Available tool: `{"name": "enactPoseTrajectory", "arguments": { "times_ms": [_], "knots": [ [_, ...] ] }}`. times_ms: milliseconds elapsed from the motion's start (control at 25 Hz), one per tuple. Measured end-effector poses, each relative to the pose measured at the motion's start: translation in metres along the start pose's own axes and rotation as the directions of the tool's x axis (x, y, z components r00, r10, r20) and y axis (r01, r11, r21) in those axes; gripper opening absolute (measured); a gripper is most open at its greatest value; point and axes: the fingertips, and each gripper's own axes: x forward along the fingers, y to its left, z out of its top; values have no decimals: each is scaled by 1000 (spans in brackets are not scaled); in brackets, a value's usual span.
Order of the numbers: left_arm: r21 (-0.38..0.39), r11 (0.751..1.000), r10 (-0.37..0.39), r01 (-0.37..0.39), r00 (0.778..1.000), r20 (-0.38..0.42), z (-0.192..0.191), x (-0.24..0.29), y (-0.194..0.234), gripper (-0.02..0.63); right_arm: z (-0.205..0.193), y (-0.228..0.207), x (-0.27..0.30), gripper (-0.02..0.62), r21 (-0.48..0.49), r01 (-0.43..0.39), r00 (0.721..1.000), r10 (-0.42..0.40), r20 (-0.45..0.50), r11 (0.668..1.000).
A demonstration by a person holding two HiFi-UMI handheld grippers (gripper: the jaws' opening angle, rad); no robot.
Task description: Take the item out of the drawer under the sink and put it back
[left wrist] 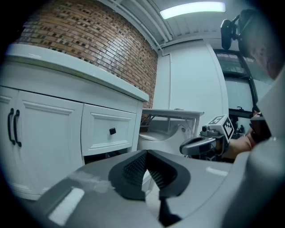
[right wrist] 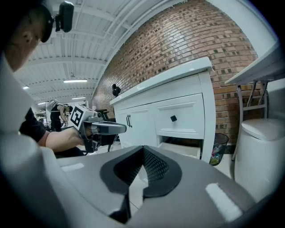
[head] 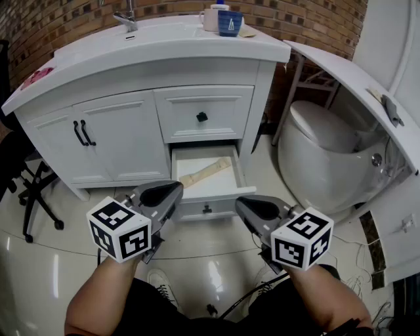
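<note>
Left gripper (head: 172,190) and right gripper (head: 244,207) both had their fingers shut, empty. Only the head view showed the wooden strip (head: 205,172) lying inside the open drawer (head: 216,200).

Brick wall (head: 315,16), glossy floor (head: 39,289), white toilet (head: 321,141), ceiling strip light (left wrist: 192,9).

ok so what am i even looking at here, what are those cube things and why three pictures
There is no robot here. A person holds a two-jaw tool in each hand: the left gripper and the right gripper. The marker cubes are part of them. The head view comes from a camera on the person's head, looking down. Each gripper view comes from a camera riding on that tool, looking along its jaws. Both grippers are shut and hold nothing. Ahead stands a white vanity cabinet. Its bottom drawer is open, with a pale wooden strip lying inside.
</note>
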Motion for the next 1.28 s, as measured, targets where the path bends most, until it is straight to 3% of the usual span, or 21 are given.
{"name": "enactPoseTrajectory", "arguments": {
  "times_ms": [240,920,1080,1200,1280],
  "knots": [
    [-25,1000,-2,2,1000,-2,0,23,24,6,5,-32,22,3,28,7,1000,-7,1,1000],
    [-11,1000,1,-2,999,-41,-10,43,40,6,1,-34,41,3,34,-51,998,52,-30,998],
    [95,995,15,-8,997,-79,-14,53,40,6,-2,-35,40,3,38,-55,998,56,-36,998],
    [225,974,60,-30,990,-129,-16,66,50,8,-4,-38,41,3,45,-56,997,58,-41,997],
    [268,963,82,-39,985,-153,-17,74,60,8,-5,-39,43,3,49,-56,997,59,-43,997]
  ]
}}
